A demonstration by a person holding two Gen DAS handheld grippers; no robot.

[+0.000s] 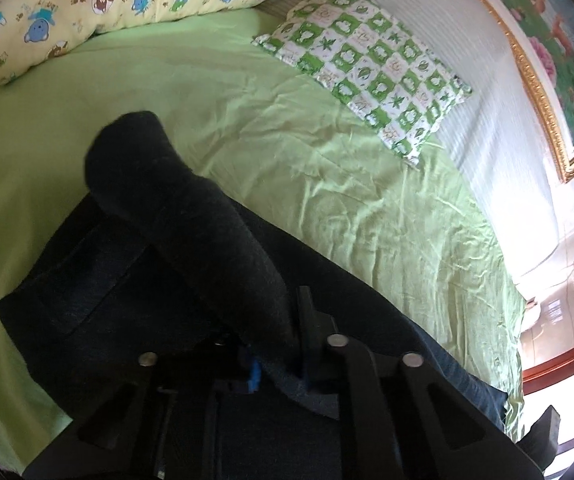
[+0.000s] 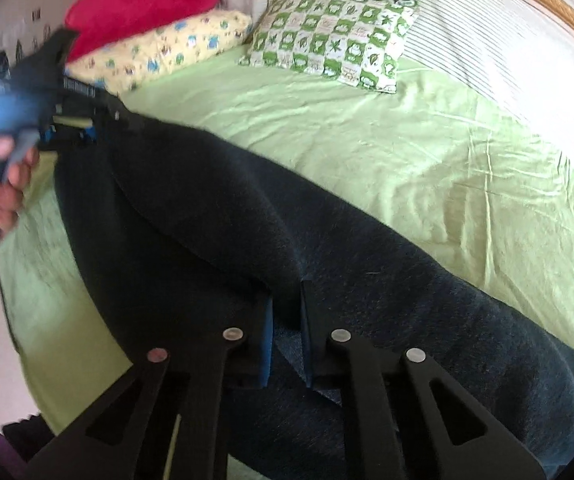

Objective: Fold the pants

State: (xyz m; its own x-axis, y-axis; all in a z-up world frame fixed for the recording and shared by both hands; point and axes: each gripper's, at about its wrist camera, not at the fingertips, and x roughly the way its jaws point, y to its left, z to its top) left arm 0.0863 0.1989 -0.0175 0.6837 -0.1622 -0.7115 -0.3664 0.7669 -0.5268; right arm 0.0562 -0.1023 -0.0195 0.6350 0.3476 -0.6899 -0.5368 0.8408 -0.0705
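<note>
Dark blue pants lie on a green bed sheet. In the left wrist view a raised fold of the fabric runs up from my left gripper, which is shut on it. The left finger is mostly hidden by cloth. In the right wrist view the pants stretch across the bed, and my right gripper is shut on a ridge of the cloth. The left gripper, held by a hand, grips the same long edge at the upper left.
A yellow cartoon-print pillow and a green checked pillow lie at the head of the bed. A red cloth sits on the yellow pillow. A gold-framed picture hangs on the wall. The wooden bed edge is at the right.
</note>
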